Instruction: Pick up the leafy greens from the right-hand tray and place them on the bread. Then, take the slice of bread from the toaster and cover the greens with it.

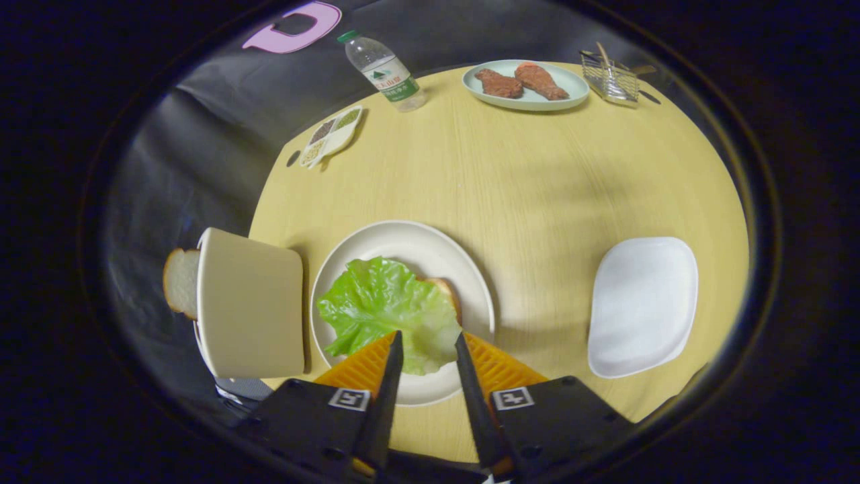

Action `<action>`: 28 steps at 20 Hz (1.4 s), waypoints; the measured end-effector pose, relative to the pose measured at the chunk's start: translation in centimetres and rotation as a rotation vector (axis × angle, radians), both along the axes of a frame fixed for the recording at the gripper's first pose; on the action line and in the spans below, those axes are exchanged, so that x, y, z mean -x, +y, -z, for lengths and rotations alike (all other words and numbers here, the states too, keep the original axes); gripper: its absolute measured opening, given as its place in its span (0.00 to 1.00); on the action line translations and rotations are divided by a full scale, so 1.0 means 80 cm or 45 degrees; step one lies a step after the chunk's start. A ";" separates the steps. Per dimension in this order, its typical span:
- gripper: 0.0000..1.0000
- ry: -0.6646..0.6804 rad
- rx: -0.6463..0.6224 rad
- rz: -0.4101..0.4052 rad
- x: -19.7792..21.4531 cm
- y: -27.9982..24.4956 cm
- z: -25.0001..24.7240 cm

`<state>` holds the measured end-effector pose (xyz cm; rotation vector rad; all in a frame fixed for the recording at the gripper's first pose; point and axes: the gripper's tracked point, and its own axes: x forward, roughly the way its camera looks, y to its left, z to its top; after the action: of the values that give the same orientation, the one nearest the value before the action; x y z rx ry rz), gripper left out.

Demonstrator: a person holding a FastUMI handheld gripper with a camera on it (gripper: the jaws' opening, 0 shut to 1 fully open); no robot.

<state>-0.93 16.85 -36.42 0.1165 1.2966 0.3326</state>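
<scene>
**Greens on bread, gripper apart**

Your leafy greens [383, 310] lie on the bread [447, 293], w/ a crust edge peeking out at right, both on the round plate [430, 243]. Your gripper [428, 349] hangs over the leaf's near edge, fingers apart, clamping nothing. Left of the plate: toaster [252, 312] w/ a bread slice [181, 282] poking out its left side. Right: white tray [641, 306], bare. Far side of the tabletop [537, 181]: water bottle [384, 70], plate w/ fried pieces [525, 84].
</scene>
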 end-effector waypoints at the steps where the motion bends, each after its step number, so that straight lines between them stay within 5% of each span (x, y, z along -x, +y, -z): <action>1: 0.69 0.000 0.036 0.042 -0.003 -0.010 -0.005; 5: 1.00 0.062 -0.016 0.218 0.001 -0.009 -0.036; 12: 1.00 0.295 -0.149 0.309 0.047 0.049 -0.107; 21: 1.00 0.410 -0.250 0.225 0.074 0.169 -0.191; 28: 0.99 0.406 -0.324 0.055 0.072 0.299 -0.213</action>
<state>-6.71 40.80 -19.40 0.4263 1.5595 0.4541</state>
